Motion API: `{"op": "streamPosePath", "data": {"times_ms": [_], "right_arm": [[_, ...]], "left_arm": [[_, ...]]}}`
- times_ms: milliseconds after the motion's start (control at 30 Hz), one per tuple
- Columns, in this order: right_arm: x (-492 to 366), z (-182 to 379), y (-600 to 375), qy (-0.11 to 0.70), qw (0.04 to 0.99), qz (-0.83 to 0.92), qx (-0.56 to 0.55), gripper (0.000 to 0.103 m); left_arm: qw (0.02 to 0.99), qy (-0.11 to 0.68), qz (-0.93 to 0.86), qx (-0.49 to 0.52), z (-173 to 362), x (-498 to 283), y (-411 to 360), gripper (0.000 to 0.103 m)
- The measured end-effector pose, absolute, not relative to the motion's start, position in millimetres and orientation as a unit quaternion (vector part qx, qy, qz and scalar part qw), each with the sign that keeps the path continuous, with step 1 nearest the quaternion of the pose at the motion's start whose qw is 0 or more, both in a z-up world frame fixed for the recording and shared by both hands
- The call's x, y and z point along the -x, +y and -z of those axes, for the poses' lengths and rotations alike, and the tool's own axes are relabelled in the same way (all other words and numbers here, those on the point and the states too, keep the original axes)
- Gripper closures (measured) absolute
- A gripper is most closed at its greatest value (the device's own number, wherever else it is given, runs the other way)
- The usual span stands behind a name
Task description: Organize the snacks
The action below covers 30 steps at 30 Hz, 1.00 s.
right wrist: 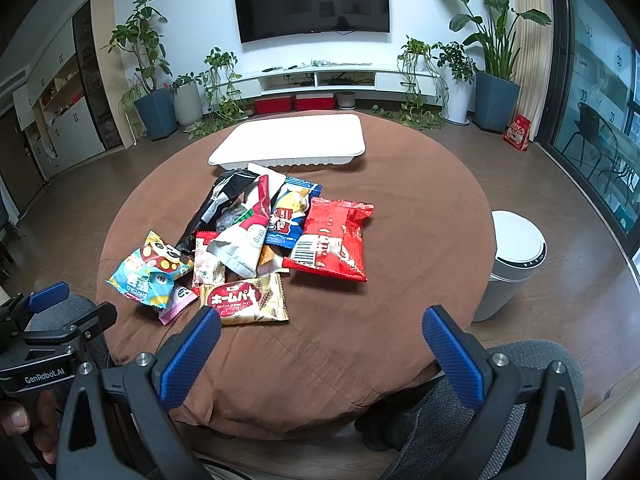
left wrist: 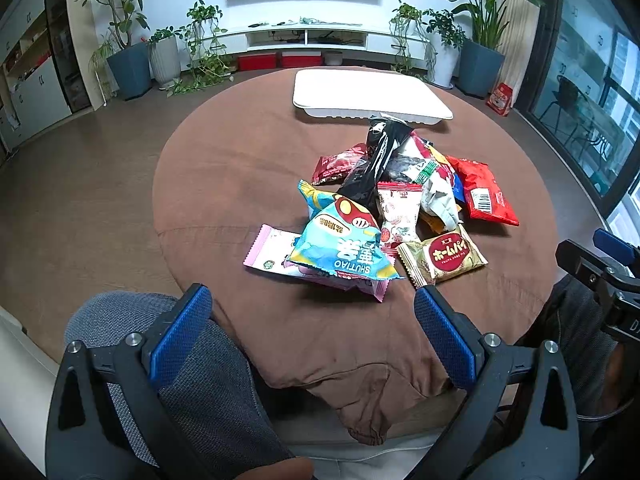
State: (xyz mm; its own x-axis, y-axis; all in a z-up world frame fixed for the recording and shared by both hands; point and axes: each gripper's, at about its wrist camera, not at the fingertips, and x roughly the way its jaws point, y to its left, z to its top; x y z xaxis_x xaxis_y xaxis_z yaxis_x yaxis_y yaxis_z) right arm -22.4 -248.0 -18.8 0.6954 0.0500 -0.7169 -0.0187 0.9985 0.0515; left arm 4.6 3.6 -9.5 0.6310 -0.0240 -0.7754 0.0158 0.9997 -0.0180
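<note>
Hovering wide open at frame bottom, left gripper (left wrist: 312, 336) and right gripper (right wrist: 322, 354), nothing gripped. Starting out: next, reaching centre-frame snacks (right wrist: 256, 240), aiming for tray (right wrist: 292, 140) above.

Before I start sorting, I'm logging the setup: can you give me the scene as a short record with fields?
surface: round table under a brown cloth
container: white tray, at the far side, nothing visible in it
snacks: loose pile mid-table, none in the tray
nearest packet: gold and red biscuit packet
largest red item: red snack bag, on the pile's right
left-edge item: light blue snack bag on a pink packet
left gripper: open, holding nothing
right gripper: open, holding nothing
</note>
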Motion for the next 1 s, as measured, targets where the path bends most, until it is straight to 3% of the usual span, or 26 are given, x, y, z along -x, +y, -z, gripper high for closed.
{"op": "streamPosePath", "data": {"times_ms": [1000], "right_arm": [[20.9,26.6,-244.0,0.392,0.92,-0.019,-0.019,0.0]], "left_arm": [[0.902,0.432,0.008,0.007,11.6,-7.8,2.8,0.0]]}}
